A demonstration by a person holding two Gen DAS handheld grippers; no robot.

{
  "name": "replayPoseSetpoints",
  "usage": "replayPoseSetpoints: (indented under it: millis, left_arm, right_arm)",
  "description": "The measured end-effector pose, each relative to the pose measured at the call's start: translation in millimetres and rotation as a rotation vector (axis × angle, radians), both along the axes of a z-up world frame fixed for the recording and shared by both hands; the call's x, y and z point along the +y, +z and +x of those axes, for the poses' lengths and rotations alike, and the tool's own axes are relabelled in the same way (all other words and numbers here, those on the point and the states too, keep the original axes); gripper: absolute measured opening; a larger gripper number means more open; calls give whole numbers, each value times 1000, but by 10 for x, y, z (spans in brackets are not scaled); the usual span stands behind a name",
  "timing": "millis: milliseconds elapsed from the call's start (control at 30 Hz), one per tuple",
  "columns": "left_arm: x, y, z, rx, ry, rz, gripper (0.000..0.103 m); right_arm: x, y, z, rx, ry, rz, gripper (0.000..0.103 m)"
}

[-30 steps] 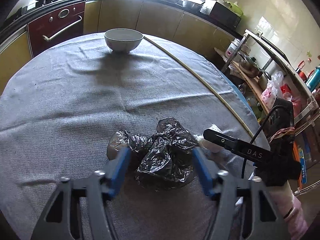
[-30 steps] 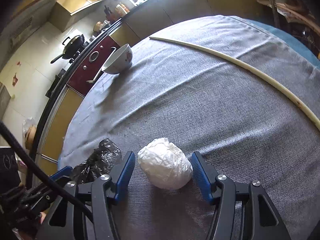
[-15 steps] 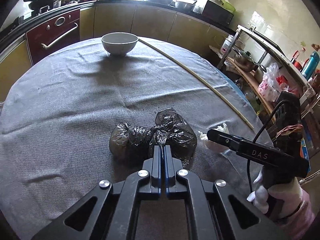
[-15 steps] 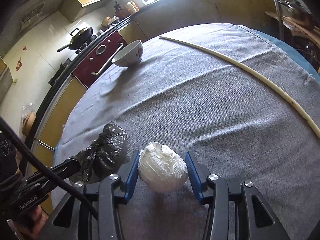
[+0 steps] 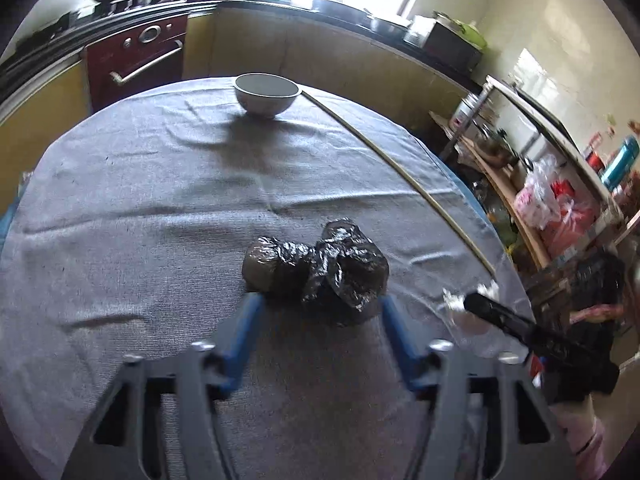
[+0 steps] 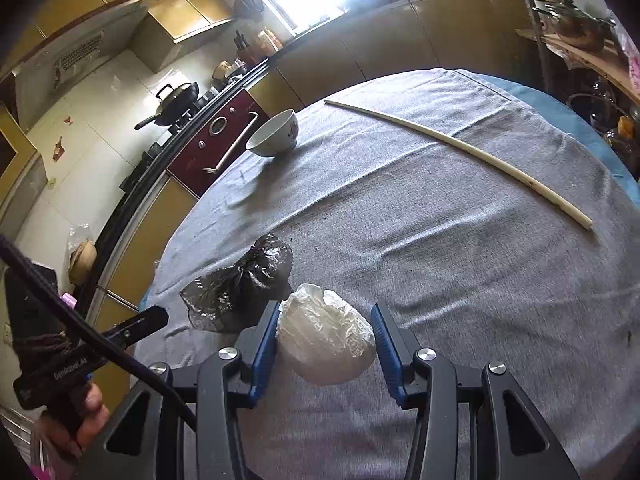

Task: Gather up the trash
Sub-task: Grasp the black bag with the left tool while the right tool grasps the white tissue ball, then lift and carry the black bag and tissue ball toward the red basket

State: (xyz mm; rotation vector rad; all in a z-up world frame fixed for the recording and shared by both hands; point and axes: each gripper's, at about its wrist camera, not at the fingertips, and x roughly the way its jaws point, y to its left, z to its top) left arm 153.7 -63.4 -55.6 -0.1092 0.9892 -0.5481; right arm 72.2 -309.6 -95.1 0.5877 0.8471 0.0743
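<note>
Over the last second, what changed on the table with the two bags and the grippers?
The left gripper pinched shut at the black bag and has just been opening again: its jaws stand wide and the bag lies on the cloth beyond the tips. The right gripper closed from open onto the white bag, pads against its sides. Bowl, long stick and grey cloth stayed put.

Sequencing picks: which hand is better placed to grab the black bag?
Left. Left gripper, jaws just opened, nothing gripped, faces the black bag at its tips; right gripper is shut on the white bag.
</note>
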Motion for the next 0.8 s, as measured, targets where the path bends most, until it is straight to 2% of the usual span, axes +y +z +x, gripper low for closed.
replayPoseSetpoints:
  millis: [100, 167, 200, 267, 333, 400, 467, 800]
  left_arm:
    - [-71, -93, 98, 65, 4, -42, 68]
    - [-188, -183, 179, 78, 9, -25, 67]
    - [-225, -222, 210, 90, 8, -13, 62]
    - [-343, -358, 281, 141, -14, -11, 20]
    - [-414, -467, 326, 170, -15, 14, 6]
    - [-400, -554, 347, 189, 19, 32, 2]
    - [-318, -545, 314, 183, 40, 1, 1]
    - [21, 68, -241, -32, -15, 7, 0]
  right_arm:
    - [-41, -30, -63, 1, -6, 3, 48]
    - [-92, -71, -79, 7, -14, 11, 48]
    - [-124, -94, -85, 11, -20, 19, 49]
    - [-174, -122, -93, 13, -29, 34, 49]
    - [-218, -138, -93, 12, -34, 41, 49]
    - [-239, -147, -96, 12, -37, 46, 49]
    - [-251, -140, -111, 7, -37, 48, 48]
    - [-244, 18, -281, -36, -41, 52, 49]
